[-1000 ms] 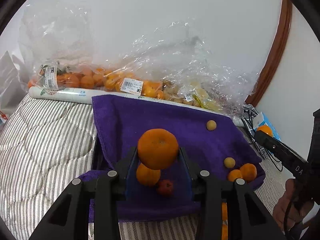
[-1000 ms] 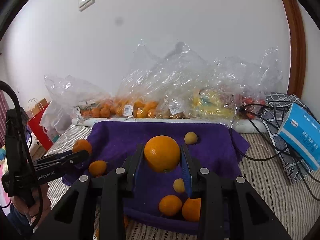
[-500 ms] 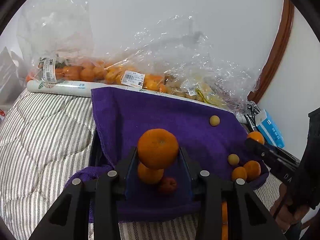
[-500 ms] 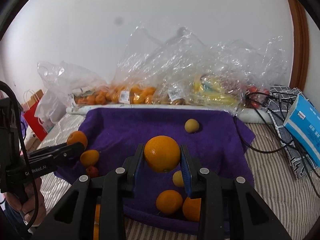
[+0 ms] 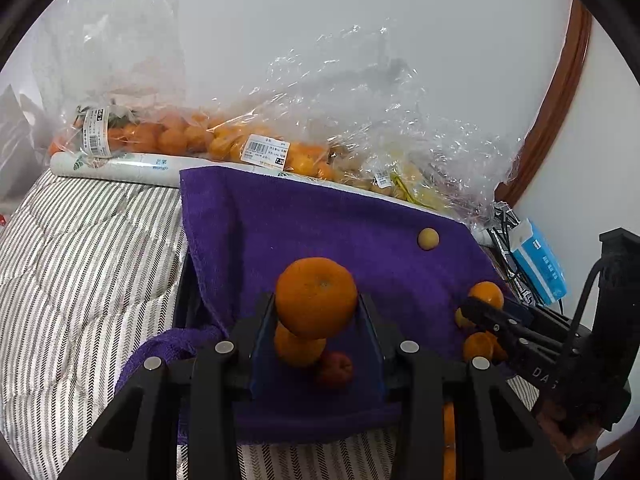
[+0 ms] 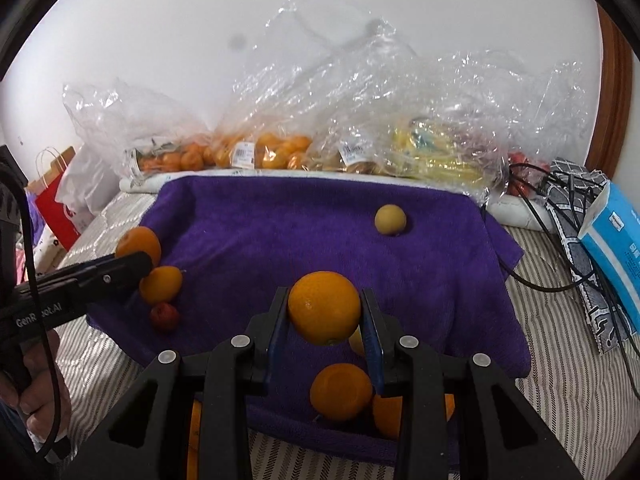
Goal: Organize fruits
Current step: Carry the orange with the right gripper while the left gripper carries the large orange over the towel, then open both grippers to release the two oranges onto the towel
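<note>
My left gripper (image 5: 316,312) is shut on a mandarin (image 5: 316,296) and holds it above the purple towel (image 5: 304,220). Under it lie another mandarin (image 5: 298,346) and a small red fruit (image 5: 334,368). My right gripper (image 6: 325,316) is shut on an orange (image 6: 324,306) above the towel's (image 6: 304,232) front right part. Below it lie two oranges (image 6: 340,392) and a small yellow fruit partly hidden by a finger. A small yellow fruit (image 6: 390,220) lies alone at the towel's back. The left gripper also shows in the right wrist view (image 6: 132,256), holding its mandarin.
Clear plastic bags of mandarins (image 6: 240,152) and bananas (image 6: 436,152) line the wall behind the towel. A blue box (image 6: 612,236) and black cables (image 6: 560,200) lie at the right. The striped bedcover (image 5: 80,248) spreads left of the towel. A red paper bag (image 6: 56,200) stands at far left.
Both grippers have moved down and closer to the towel with their fruit still held. In the left wrist view the right gripper has come nearer to the fruits at the towel's right edge.
</note>
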